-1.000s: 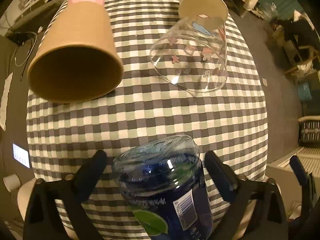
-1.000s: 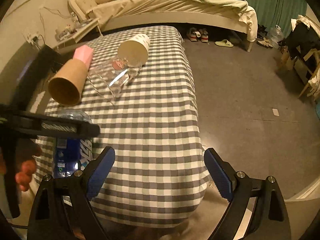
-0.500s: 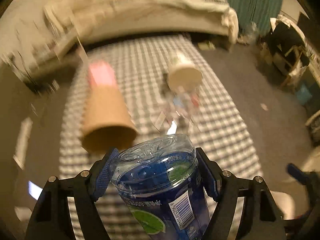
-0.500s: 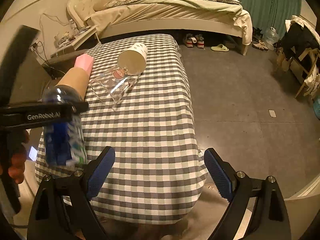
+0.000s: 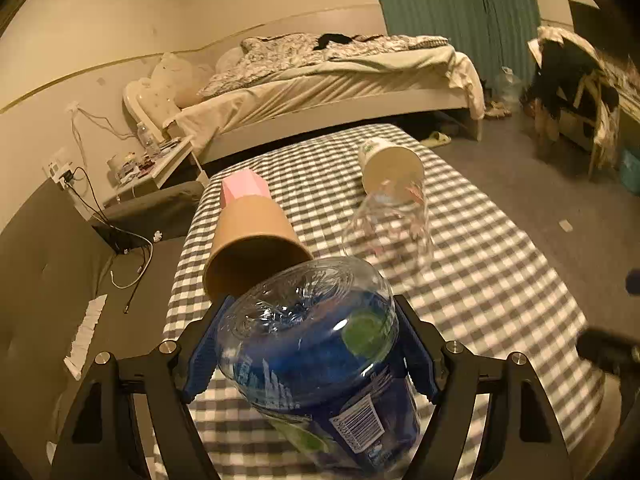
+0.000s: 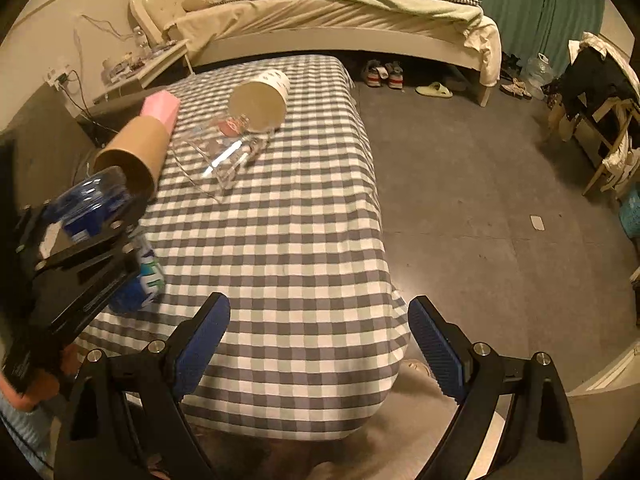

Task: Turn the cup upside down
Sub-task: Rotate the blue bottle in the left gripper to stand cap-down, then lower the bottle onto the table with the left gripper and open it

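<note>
My left gripper (image 5: 312, 344) is shut on a clear plastic cup with a blue label (image 5: 316, 344) and holds it tilted above the near left of the checked table (image 5: 480, 280). The same blue cup (image 6: 100, 216) and the left gripper (image 6: 76, 236) show at the left of the right wrist view. My right gripper (image 6: 320, 344) is open and empty over the table's near edge. A brown paper cup (image 5: 252, 240), a clear glass cup (image 5: 392, 220) and a white paper cup (image 5: 390, 164) lie on their sides further back.
A pink block (image 5: 242, 188) sits behind the brown cup. A bed (image 5: 340, 76) runs along the far wall, with a bedside table (image 5: 152, 160) and cables at left. Shoes (image 6: 384, 74) and a chair with clothes (image 6: 600, 92) stand on the grey floor (image 6: 480, 200) at right.
My left gripper closed on the blue cup, lifted it off the table and tipped up, so the view swung from the tabletop to the room. The right gripper stayed open and nearly still.
</note>
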Demonstrator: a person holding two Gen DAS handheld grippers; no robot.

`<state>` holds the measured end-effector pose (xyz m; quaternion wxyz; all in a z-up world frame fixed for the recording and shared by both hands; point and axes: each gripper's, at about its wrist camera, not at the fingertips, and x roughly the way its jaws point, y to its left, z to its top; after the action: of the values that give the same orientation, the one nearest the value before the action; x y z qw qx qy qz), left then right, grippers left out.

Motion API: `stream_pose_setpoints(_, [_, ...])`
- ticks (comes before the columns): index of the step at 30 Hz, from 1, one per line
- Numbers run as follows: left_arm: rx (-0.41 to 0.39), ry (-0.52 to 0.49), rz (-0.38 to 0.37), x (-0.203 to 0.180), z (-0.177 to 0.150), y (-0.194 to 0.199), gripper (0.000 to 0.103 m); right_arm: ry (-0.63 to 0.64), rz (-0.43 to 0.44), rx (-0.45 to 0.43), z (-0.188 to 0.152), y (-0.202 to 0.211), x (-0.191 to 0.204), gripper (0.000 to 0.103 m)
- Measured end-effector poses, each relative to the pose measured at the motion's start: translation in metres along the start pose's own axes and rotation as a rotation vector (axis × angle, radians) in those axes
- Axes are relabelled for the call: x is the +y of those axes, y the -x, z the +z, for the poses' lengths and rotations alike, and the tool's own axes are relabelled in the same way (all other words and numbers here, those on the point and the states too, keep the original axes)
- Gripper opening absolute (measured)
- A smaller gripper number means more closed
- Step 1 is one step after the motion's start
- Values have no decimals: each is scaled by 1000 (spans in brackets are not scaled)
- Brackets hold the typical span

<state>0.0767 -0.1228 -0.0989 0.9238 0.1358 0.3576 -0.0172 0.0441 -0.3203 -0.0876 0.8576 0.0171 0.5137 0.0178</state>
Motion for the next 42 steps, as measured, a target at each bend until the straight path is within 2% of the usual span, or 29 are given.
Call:
stream_pose_setpoints(3, [24, -4, -20, -3, -5, 5, 79, -13, -13, 6, 1, 0, -3, 91])
stream_pose_setpoints(7, [92, 15, -116, -9, -18, 7, 79, -17, -31, 13, 1, 1, -5, 91])
stream_pose_setpoints(11, [81, -38, -97, -19, -22, 6, 80, -13, -38, 25, -3, 1, -4, 91])
stream_pose_setpoints(17, [70, 13, -148, -10, -17, 11, 81, -1, -42, 25, -9, 7, -1, 91])
stream_pose_setpoints(20, [58, 24, -184, -7, -14, 15, 85, -1, -34, 18, -7, 11, -1, 91])
stream_pose_setpoints(23, [38, 28, -183, -5, -7, 21, 85, -3, -32, 5, -6, 18, -1, 91])
stream_pose_setpoints(31, [-54, 133, -215, 23, 20, 56, 85, -5, -12, -98, -2, 60, 4, 91])
stream_pose_setpoints(34, [-76, 164, -197, 38, 27, 75, 85, -13, 1, -162, 0, 82, 6, 91])
stream_pose_setpoints(38, [-70, 159, -160, 55, 26, 97, 85, -25, 13, -253, 0, 108, 12, 91])
stream_pose_setpoints(42, [-51, 187, -154, 73, 12, 110, 85, -17, 32, -317, -4, 123, 23, 91])
